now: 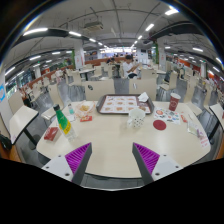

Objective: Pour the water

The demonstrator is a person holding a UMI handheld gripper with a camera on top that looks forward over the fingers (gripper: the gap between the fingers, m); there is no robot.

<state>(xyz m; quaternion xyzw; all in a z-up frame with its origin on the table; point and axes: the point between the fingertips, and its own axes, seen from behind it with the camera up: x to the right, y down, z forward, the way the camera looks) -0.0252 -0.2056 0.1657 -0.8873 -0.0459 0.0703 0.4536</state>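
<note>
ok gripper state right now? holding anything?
Gripper: open, holding nothing. Only bare table shows between its fingers; the bottles stand well beyond them.

bare table (110,140) lies ahead of the open fingers; bottles (62,122) left, white cup (137,119) and red lid (159,125) beyond.

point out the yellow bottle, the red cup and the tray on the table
yellow bottle (63,124): gripper view, on its body
red cup (174,101): gripper view, on its side wall
tray (120,104): gripper view, on its flat middle
</note>
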